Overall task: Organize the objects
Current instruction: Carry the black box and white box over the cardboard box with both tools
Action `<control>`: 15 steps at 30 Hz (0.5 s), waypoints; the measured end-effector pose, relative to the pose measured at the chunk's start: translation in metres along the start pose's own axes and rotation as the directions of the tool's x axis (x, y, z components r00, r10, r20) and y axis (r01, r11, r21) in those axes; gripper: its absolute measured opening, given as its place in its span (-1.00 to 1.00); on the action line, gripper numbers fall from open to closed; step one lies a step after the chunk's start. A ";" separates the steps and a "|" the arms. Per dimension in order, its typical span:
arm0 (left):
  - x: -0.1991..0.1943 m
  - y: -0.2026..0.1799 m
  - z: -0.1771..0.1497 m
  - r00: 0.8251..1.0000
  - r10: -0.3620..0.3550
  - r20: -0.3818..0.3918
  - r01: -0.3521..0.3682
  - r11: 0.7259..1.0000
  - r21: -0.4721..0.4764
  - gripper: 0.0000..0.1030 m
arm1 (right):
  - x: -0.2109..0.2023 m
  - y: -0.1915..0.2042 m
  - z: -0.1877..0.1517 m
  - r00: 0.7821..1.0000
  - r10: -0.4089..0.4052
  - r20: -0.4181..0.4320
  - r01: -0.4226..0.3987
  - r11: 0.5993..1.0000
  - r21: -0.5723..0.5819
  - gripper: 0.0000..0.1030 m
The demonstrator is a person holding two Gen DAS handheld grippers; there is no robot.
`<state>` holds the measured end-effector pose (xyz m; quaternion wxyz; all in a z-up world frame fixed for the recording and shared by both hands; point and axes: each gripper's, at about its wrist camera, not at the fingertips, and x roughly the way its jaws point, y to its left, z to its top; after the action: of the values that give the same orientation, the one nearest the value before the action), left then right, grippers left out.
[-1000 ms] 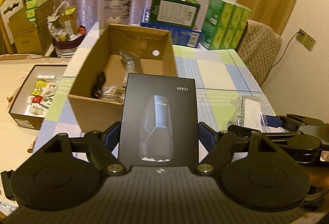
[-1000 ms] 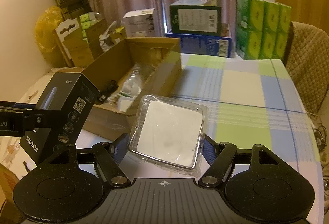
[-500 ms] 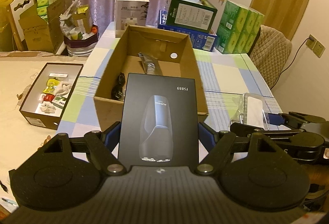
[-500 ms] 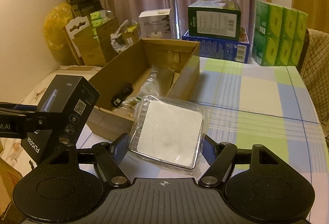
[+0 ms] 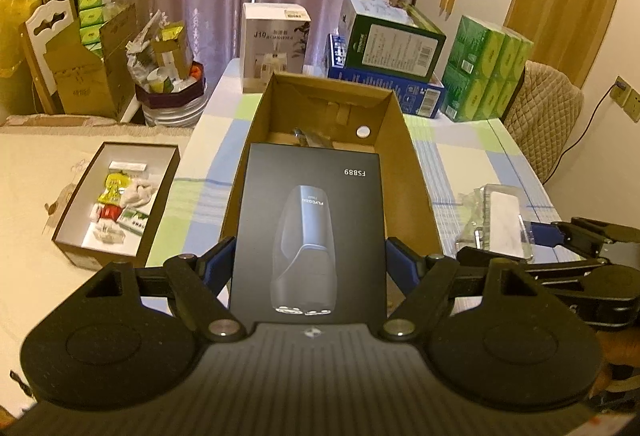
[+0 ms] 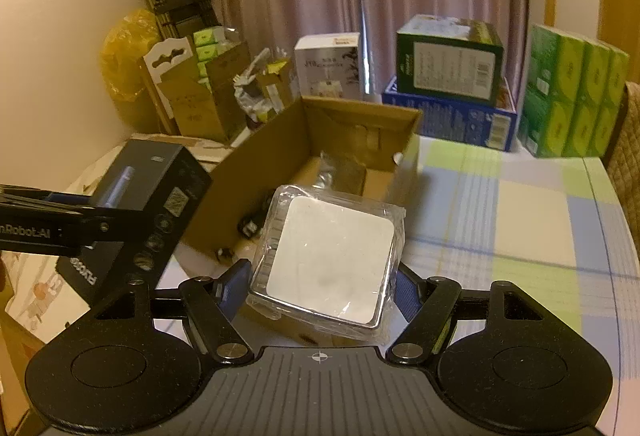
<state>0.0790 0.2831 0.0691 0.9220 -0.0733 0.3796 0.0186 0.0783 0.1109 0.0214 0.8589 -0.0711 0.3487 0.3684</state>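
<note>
Left tongs: matte black plastic w/ fine speckle, blue pads on inner finger faces, two round disc housings lower left & right, silver pivot screws, ribbed grey centre plate w/ small crosshair mark. Right tongs: same build. Seen side-on at left edge of right view, white lettering "nRobot.AI".

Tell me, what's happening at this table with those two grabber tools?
A person is tidying up with a gripper in each hand. The left gripper clamps a black box, and the right gripper clamps a white pad in clear wrap. Both are held above the open cardboard box on the checked table; neither is inside yet.
</note>
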 end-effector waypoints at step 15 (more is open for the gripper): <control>0.042 0.011 0.053 1.000 -0.008 -0.010 0.008 1.000 0.020 0.47 | 0.052 -0.002 0.038 0.999 0.032 -0.021 -0.032 0.999 -0.004 0.35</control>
<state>0.1452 0.3007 0.0757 0.9208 -0.0656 0.3843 0.0108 0.1260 0.1546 0.0155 0.8489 -0.0714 0.3579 0.3823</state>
